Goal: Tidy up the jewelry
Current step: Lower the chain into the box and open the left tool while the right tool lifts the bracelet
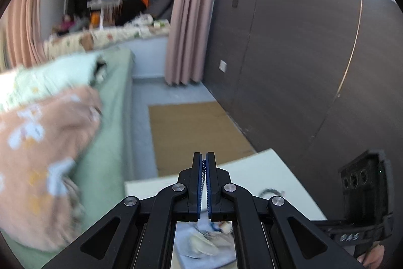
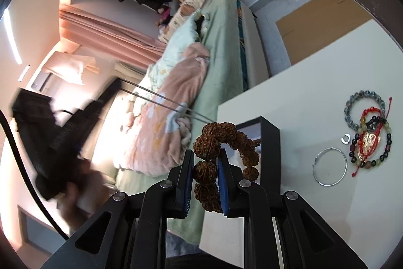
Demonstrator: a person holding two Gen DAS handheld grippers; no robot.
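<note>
Jewelry sits in two places in the right wrist view, and a little of it shows in the left one. Farthest left, the left gripper (image 1: 204,163) has its jaws pressed almost together on a thin silvery chain (image 1: 204,183) that runs down between the blue pads, above the near corner of the white table (image 1: 264,168). Next comes the right gripper (image 2: 205,168) – partly open, its pads clamped on one bead of a rough brown seed-bead bracelet (image 2: 216,143), the rest of the loop curling up and to the right in front of a black box (image 2: 270,140). Farther right, on the table, lies a plain silver bangle (image 2: 330,167), then a small silver open ring (image 2: 345,138), then a pile of beaded bracelets (image 2: 367,132) – grey-green, dark and red-corded – touching one another.
</note>
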